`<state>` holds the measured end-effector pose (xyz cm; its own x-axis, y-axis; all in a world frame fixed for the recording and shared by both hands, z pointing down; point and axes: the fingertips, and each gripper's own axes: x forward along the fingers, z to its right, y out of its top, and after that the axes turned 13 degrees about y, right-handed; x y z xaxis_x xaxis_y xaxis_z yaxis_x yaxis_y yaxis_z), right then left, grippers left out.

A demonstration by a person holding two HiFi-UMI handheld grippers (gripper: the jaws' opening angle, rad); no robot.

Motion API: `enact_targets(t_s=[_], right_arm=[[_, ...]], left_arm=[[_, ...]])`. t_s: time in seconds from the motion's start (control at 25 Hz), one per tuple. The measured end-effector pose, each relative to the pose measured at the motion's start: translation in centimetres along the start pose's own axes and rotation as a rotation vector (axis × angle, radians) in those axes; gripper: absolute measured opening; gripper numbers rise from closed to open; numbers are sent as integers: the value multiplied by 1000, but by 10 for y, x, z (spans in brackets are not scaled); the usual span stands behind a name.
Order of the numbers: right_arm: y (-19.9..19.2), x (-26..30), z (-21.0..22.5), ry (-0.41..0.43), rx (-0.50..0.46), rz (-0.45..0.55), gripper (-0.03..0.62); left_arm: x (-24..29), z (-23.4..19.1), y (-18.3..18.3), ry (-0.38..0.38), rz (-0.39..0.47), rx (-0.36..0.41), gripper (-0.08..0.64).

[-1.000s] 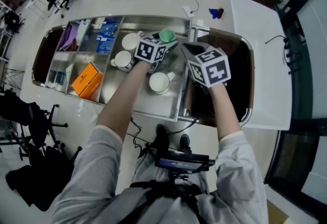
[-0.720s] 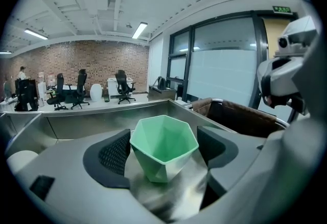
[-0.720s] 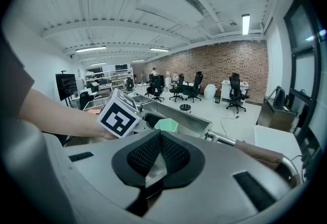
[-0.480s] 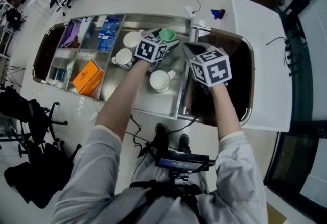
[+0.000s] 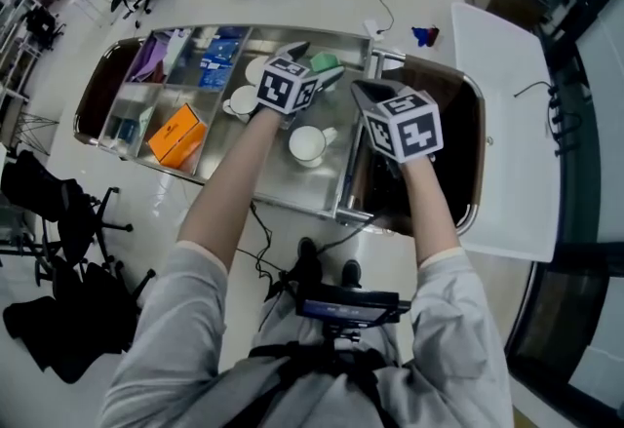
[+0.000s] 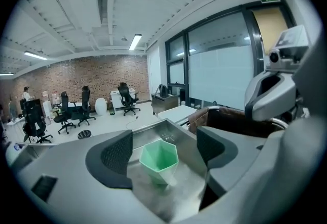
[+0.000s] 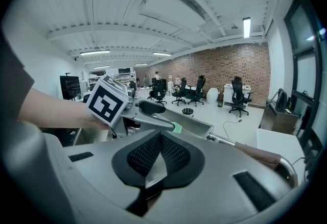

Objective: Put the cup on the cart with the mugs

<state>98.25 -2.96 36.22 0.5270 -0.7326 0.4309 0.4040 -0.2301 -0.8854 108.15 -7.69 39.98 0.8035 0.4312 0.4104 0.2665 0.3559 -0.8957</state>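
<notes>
Person wears lt grey short-slv top: left sleeve (image 5: 190, 294) at lower left of frame, right sleeve (image 5: 458, 314) at lower right, both loose w/ soft folds. Black straps (image 5: 292, 363) cross the chest at bottom centre, w/ a flat black box (image 5: 346, 305) mounted just above them. Black shoes (image 5: 327, 270) near frame centre.

Left gripper (image 5: 317, 63), upper centre: grey plastic shell, white marker cube (image 5: 286, 85) w/ black square codes. Right gripper (image 5: 363, 90): same build, second cube (image 5: 408, 127) w/ similar codes.

In gripper views: smooth matte grey bodies, rounded black pads (image 7: 145, 154) w/ fine mesh texture, small black rectangular slots (image 7: 254, 183) in the shell.
</notes>
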Motion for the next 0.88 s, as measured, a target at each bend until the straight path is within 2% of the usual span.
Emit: enact_targets(t_s=[0.16,0.32,0.44,0.68,0.88], right_arm=[[4,-14,-12,7,-15,24,6],[4,-37,-25,17,-35,58,6],[4,-52,-39,38,-46,90,6],[-17,-74,-75,63,-46,132,6],[-39,-91,-117,80,-22,171,6]], left_arm=[[-36,-5,28,44,71,0,348],[-84,-11,39,137,131,-9,181],[-127,-12,35,217,162,-14,17],[-206,-2,-13,310,146,-54,3],[-270,1,-54,354,154,-100,3]])
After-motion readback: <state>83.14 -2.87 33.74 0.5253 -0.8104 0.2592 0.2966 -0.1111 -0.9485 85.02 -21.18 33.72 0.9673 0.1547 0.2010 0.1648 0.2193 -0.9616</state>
